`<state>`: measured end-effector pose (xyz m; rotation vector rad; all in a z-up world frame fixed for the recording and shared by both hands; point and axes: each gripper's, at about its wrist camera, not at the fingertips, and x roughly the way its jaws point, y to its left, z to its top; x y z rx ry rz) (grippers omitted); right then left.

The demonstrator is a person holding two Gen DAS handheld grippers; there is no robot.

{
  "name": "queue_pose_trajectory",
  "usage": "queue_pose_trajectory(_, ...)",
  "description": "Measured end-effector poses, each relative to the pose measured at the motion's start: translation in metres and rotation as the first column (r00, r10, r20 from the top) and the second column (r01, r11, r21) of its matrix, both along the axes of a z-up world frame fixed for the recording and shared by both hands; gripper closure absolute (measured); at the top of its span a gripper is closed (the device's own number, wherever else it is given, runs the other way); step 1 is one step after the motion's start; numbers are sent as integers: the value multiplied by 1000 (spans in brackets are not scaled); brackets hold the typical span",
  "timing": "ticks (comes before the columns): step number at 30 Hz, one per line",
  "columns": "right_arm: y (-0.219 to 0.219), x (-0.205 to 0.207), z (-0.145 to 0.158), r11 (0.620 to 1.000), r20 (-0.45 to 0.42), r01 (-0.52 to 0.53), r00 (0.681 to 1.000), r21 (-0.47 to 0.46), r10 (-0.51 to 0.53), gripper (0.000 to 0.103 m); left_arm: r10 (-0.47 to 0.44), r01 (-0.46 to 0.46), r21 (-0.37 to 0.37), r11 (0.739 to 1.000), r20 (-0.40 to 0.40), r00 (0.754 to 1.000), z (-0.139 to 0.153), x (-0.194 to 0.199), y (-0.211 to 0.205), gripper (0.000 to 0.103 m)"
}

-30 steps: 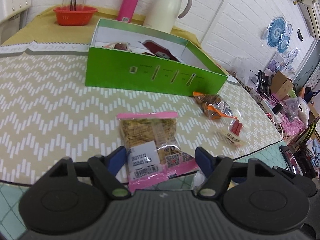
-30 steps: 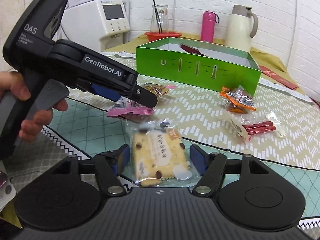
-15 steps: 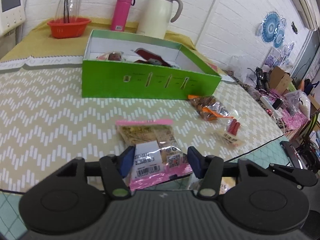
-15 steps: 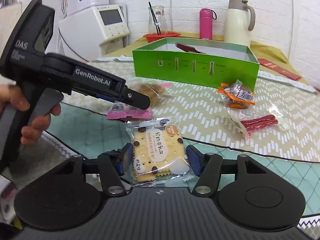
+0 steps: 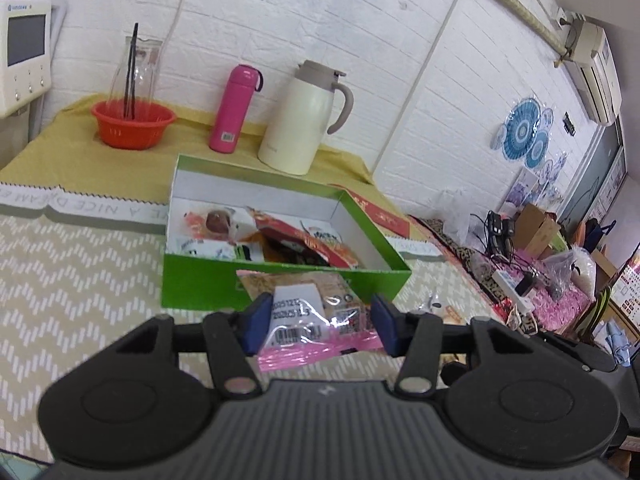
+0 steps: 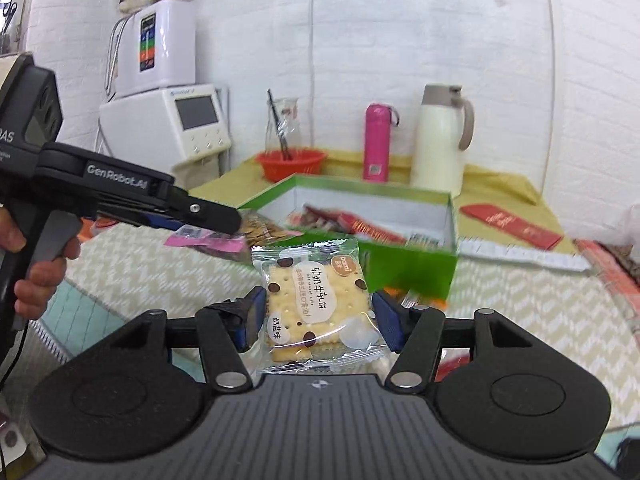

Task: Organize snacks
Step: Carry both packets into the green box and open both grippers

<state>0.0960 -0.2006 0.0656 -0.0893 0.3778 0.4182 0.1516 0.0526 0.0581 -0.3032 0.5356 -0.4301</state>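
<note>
My left gripper is shut on a pink-edged snack packet and holds it up just in front of the green box, which has several snacks inside. My right gripper is shut on a clear cracker packet and holds it above the table, in front of the green box. The left gripper with its pink packet shows in the right wrist view to the left of the box.
Behind the box stand a cream jug, a pink bottle and an orange bowl with a glass carafe. A red packet lies right of the box. Clutter lies beyond the table's right edge.
Both grippers have lifted their packets off the table and moved toward the green box. The box interior has come into view from above.
</note>
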Motion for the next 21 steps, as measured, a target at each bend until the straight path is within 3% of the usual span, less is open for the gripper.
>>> queue_pose_trajectory(2,-3,11,5,1000,17,22,1000,10,-22,6,22,-22,-15,1000,2,1000,6,13,5,53)
queue_pose_trajectory(3,-4,19,7,999,23,35,999,17,-35,6,29,-29,-24,999,3,1000,9,19,7,75)
queue_pose_trajectory(4,-5,25,8,999,23,45,999,23,-46,6,32,-32,-34,999,0,999,11,26,9,84)
queue_pose_trajectory(6,-7,41,9,997,17,66,998,39,-67,6,50,-50,-48,998,-1,999,15,40,13,84)
queue_pose_trajectory(9,-9,64,7,995,5,92,996,40,-92,6,64,-64,-12,998,10,998,16,58,10,84)
queue_pose_trajectory(12,-13,74,-1,991,-23,130,991,44,-129,6,66,-67,-18,998,-46,997,5,66,17,84)
queue_pose_trajectory(13,-16,71,-3,991,-28,122,992,60,-120,6,47,-48,-10,999,-51,998,1,61,20,82)
queue_pose_trajectory(14,-19,67,-5,991,-33,113,993,68,-111,6,41,-40,15,999,-57,998,-3,54,23,73)
queue_pose_trajectory(15,-20,63,-8,992,-32,112,993,64,-110,6,50,-48,45,998,-57,997,-7,46,25,39)
queue_pose_trajectory(16,-20,60,-10,992,-26,111,994,58,-110,6,64,-60,76,995,-51,997,-11,38,25,29)
queue_pose_trajectory(18,-17,58,-14,993,-30,108,994,57,-106,6,68,-59,124,990,-73,995,-21,29,24,29)
queue_pose_trajectory(21,-11,60,-19,993,-58,79,996,85,-74,6,57,-35,104,994,-219,974,-42,32,20,29)
